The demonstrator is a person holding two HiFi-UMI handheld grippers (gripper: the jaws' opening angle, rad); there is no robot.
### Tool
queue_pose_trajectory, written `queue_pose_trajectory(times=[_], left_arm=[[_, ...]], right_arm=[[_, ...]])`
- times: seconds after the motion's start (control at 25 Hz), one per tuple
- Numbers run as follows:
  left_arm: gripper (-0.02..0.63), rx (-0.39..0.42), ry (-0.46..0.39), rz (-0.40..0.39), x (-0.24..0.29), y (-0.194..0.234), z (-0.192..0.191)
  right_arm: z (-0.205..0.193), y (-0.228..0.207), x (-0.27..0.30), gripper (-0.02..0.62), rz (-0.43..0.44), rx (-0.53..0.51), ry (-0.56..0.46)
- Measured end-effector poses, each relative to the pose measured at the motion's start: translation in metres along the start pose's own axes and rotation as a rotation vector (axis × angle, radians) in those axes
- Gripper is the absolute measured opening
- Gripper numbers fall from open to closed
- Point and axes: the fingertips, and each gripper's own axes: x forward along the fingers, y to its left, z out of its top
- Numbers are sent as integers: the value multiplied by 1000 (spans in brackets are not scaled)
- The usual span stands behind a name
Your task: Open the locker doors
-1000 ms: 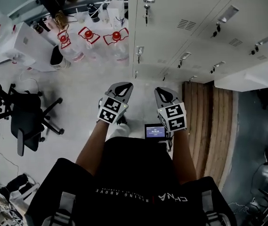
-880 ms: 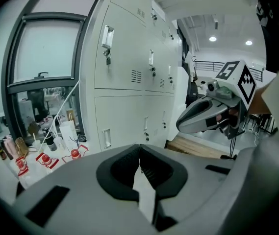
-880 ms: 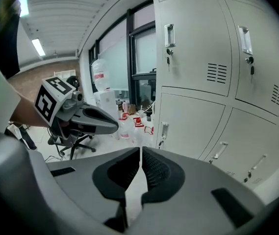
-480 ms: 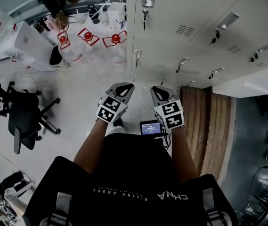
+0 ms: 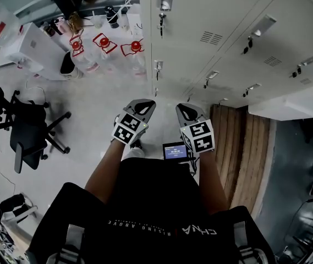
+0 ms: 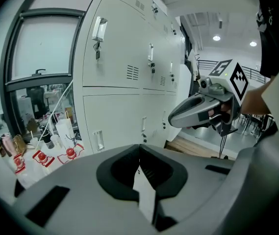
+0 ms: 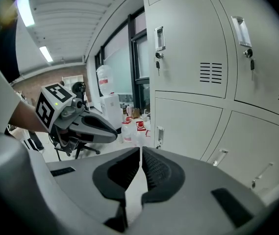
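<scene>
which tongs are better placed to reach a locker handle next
Right, likely: the right tongs hang in front of the lockers, a door handle close ahead; the left tongs hang off their end.

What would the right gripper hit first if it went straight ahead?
Probably the lower locker door, near its handle. Nothing shows between the right gripper and it, though depth is hard to judge.

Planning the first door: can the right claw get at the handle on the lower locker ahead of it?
Probably yes: nothing stands between the right claw and that handle, though the claw is shut and short of it.
</scene>
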Motion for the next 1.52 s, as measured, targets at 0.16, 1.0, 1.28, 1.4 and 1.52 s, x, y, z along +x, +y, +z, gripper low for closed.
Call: queue_pose_trajectory(times=[0.16,1.0,1.28,1.4,1.52], left_arm=[[20,-5,15,20,12,0,2],[20,-26,140,146,234,114,-228],[20,-76,161,183,331,157,-345],[20,-87,155,200,367,171,-385],[20,-106,155,217,400,179,-428]], right_arm=[[-12,-13,-1,40,37,12,9],[-190,-93,219,40,58,37,49],[-284,-114,335,40,55,-9,51],[-312,-125,375,40,70,-40,46],[-338,-133,411,40,94,-48,41]])
